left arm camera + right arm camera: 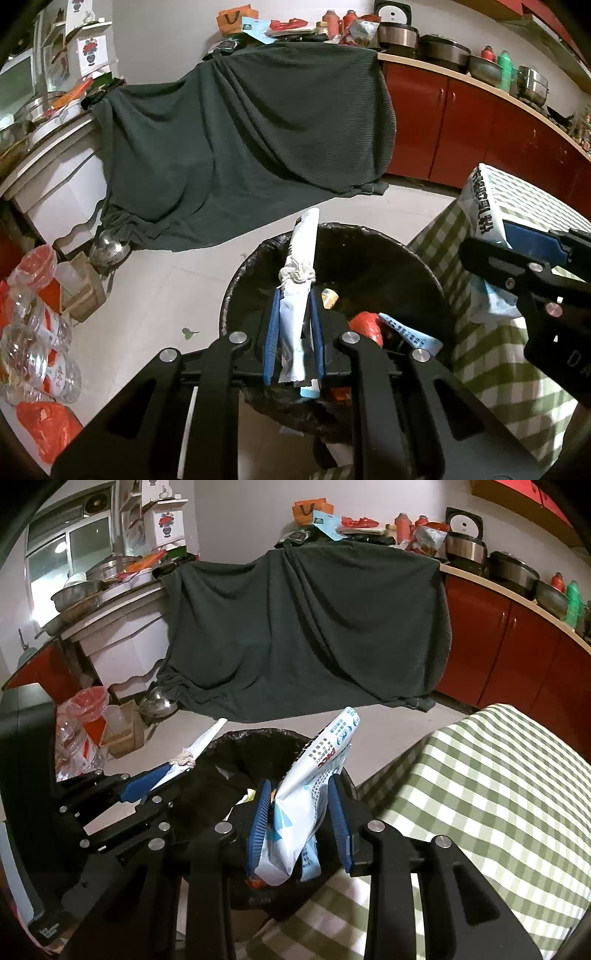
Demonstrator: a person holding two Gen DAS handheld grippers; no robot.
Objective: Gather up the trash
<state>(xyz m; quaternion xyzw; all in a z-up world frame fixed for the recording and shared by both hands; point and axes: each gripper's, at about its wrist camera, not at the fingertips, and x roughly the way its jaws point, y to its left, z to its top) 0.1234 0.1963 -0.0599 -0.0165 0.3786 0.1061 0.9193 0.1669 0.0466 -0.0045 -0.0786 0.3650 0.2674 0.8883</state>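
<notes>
A round bin with a black liner (417, 266) (258, 742) stands on the floor beside a table; it holds red, blue and yellow scraps. My left gripper (294, 293) is shut on a long white wrapper (301, 266) with a crumpled tissue knotted around it, held above the bin's near side. In the right wrist view that left gripper (168, 770) comes in from the left with the white wrapper (207, 740). My right gripper (299, 786) is shut on a crumpled white and blue printed packet (317, 775), over the bin's right rim. The left wrist view shows the right gripper (532, 240) and its packet (484, 206) at the right edge.
A table with a green checked cloth (498, 794) adjoins the bin on the right. A dark green cloth (240, 140) drapes furniture behind. Plastic bottles and red bags (33, 332) lie on the floor at left, near a metal kettle (109, 251). Red cabinets (480, 129) line the right wall.
</notes>
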